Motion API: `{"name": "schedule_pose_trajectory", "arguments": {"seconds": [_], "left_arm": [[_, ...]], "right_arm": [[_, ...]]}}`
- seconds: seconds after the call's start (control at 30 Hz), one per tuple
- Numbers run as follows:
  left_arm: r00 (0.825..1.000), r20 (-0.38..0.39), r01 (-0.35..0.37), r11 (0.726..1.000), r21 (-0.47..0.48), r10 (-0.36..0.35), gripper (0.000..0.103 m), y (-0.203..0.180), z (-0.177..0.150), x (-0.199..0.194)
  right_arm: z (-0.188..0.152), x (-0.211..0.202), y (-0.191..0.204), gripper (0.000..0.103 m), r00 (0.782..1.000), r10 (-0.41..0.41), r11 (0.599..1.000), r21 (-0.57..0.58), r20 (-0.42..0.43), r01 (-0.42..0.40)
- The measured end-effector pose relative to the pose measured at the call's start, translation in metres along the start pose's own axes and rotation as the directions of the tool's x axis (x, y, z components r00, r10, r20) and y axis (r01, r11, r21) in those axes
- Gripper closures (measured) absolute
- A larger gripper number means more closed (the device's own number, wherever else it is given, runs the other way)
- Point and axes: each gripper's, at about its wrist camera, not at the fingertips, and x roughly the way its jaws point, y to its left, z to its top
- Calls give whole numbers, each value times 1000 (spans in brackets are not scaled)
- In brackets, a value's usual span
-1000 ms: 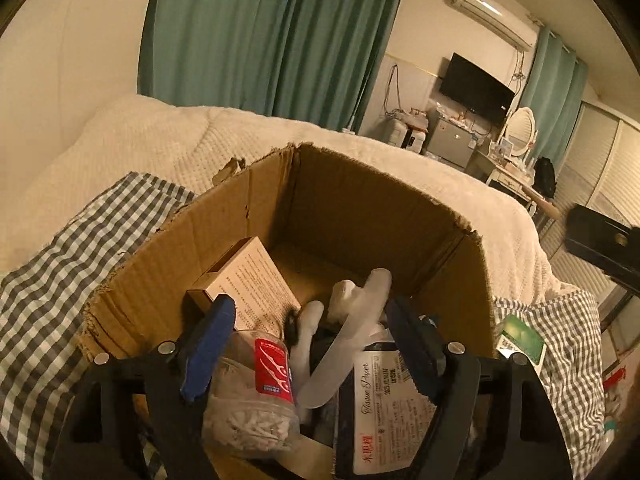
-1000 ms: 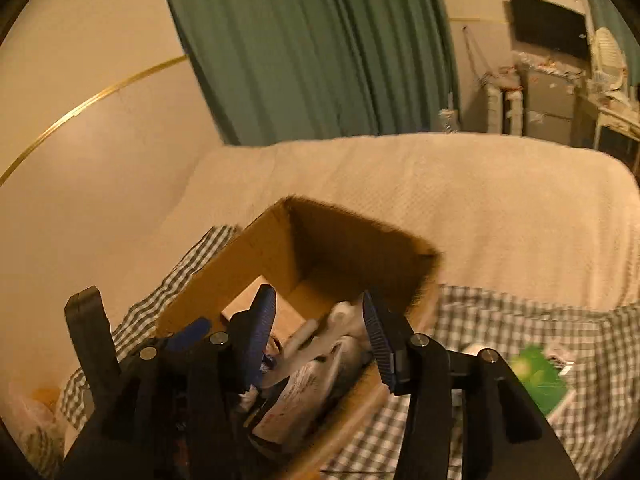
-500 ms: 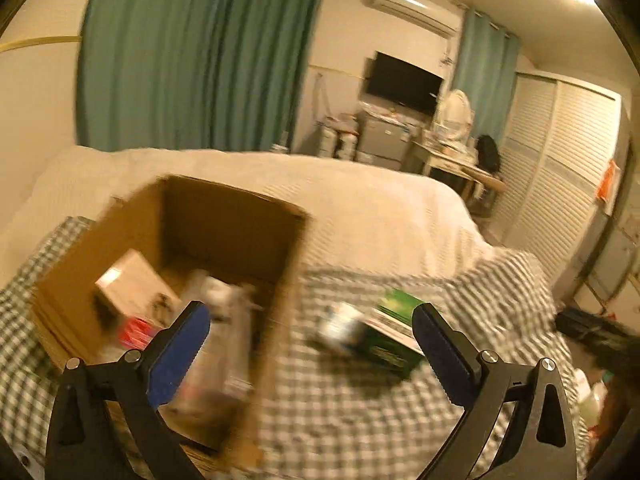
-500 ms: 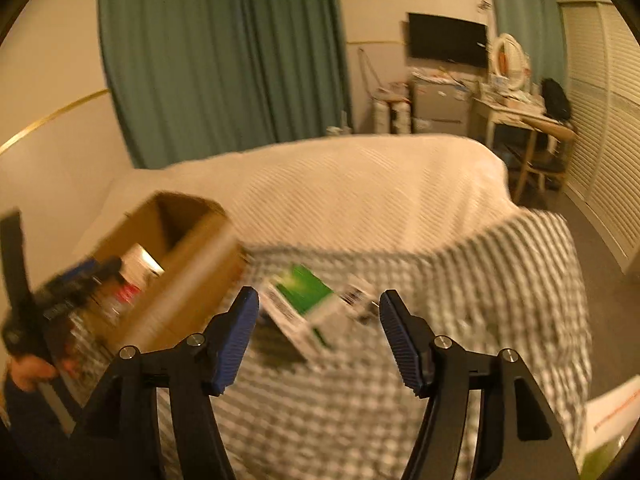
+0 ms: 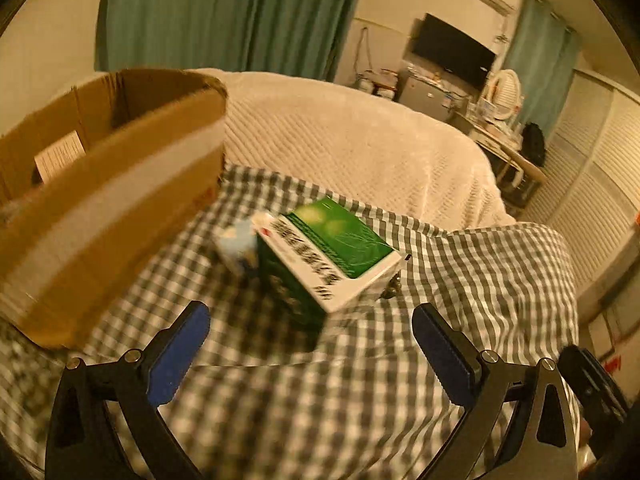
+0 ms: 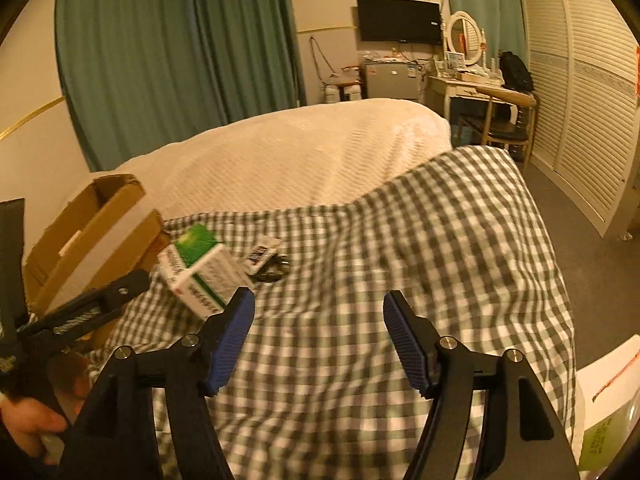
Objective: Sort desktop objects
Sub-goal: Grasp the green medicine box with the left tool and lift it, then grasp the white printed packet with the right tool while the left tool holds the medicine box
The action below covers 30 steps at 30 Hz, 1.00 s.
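A green and white carton [image 5: 332, 256] stands tilted on the checked cloth [image 5: 360, 400], with a small white and blue item [image 5: 236, 244] just behind it. To its left is the open cardboard box [image 5: 100, 184], a paper label showing inside. My left gripper [image 5: 310, 316] hovers short of the carton, open wide and empty. In the right wrist view the carton [image 6: 196, 272] lies left of my right gripper [image 6: 319, 300], whose jaws are opening with only cloth between them. A small card [image 6: 266, 254] and a dark object [image 6: 276, 270] lie beside the carton.
A cream blanket [image 6: 300, 148] covers the bed behind the cloth. Green curtains [image 6: 172, 48], a desk with a chair [image 6: 496, 108] and louvred doors [image 6: 588, 80] ring the room. A hand [image 6: 28, 420] holds the left gripper's handle at lower left. White paper [image 6: 608, 392] lies at lower right.
Both grippers have swung from above the cardboard box, rightwards over the checked cloth toward the green carton. Both pairs of jaws stand wider, and the left one no longer straddles the box's contents.
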Motion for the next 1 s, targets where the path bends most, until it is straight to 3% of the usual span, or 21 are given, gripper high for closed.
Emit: {"name": "schedule_pose_trajectory", "arguments": {"seconds": [0.1, 0.23, 0.33, 0.4, 0.5, 0.57, 0.7, 0.87, 1.0], "left_arm": [[998, 23, -57, 997, -54, 58, 0, -15, -6, 14], [989, 45, -138, 986, -92, 143, 0, -34, -8, 38], [968, 42, -242, 964, -109, 248, 0, -43, -6, 61], [942, 60, -321, 938, -131, 331, 0, -45, -4, 72], [932, 82, -347, 934, -90, 354, 0, -44, 2, 88], [962, 60, -264, 963, -54, 267, 0, -30, 6, 91], [992, 40, -117, 991, -60, 120, 5, 10, 8, 78], [999, -2, 47, 997, -66, -47, 8, 59, 9, 54], [997, 2, 73, 997, -29, -73, 9, 74, 7, 37]], "right_arm": [[10, 15, -20, 31, 999, 45, 998, 48, -14, -44], [31, 38, -27, 31, 1000, 22, 1000, -3, 2, -22], [39, 49, -25, 31, 999, 42, 999, -24, 14, -42], [40, 55, -24, 31, 998, 56, 998, -30, 10, -56], [32, 65, -22, 31, 998, 58, 998, -36, -27, -59], [29, 69, -23, 31, 997, 58, 998, -28, -42, -60], [27, 72, -15, 31, 997, 50, 998, -42, -60, -52], [27, 86, 12, 31, 989, 94, 993, -61, -113, -101], [29, 115, 43, 31, 975, 134, 987, -65, -179, -147]]}}
